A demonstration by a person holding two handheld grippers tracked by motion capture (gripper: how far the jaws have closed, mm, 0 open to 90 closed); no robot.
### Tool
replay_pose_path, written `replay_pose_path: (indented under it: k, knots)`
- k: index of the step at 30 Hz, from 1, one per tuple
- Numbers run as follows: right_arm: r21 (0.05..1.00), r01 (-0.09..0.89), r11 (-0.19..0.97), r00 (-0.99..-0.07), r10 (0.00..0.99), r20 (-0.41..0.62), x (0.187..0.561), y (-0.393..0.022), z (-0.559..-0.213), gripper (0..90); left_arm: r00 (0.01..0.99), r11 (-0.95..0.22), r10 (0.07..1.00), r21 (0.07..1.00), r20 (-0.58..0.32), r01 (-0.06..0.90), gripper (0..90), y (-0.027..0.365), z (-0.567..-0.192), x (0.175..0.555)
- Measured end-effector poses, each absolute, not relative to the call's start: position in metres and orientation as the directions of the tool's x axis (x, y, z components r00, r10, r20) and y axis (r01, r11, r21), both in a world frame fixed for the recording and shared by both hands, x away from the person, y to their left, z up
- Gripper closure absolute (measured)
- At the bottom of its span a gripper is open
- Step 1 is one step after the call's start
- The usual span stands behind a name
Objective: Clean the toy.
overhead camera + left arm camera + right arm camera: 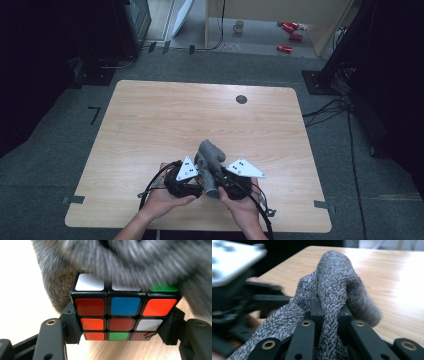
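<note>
1. Near the front edge of the light wooden table (pixel 150 115), the left gripper (pixel 123 340) is squeezing a colourful plastic puzzle cube (pixel 123 315).
2. Beside it, the right gripper (pixel 329 315) is pinching a fuzzy grey knitted sock (pixel 337 282).
3. Farther along, the sock is drooping over the cube.

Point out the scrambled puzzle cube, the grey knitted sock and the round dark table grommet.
scrambled puzzle cube (pixel 124 315), left gripper view, front face.
grey knitted sock (pixel 337 287), right gripper view, raised fold.
round dark table grommet (pixel 241 99), high view, its middle.
</note>
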State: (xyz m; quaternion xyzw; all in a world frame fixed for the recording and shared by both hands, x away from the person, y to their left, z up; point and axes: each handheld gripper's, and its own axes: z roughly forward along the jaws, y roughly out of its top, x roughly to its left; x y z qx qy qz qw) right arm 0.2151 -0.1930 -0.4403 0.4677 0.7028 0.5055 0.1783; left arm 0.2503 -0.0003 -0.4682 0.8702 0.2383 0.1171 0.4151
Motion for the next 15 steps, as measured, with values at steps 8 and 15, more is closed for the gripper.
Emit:
replay_pose_path:
  k: [8,15]
  knots:
    - [0.878,0.474,0.059,-0.506,0.835,0.217,0.208,-0.183,-0.436,80.7,0.861,-0.531,0.508,0.788,0.002,0.311,35.3,0.000,-0.467,0.249]
    - [0.857,0.516,-0.005,-0.444,0.854,0.272,0.218,-0.201,-0.441,80.9,0.863,-0.534,0.505,0.785,-0.003,0.315,35.3,-0.002,-0.469,0.250]
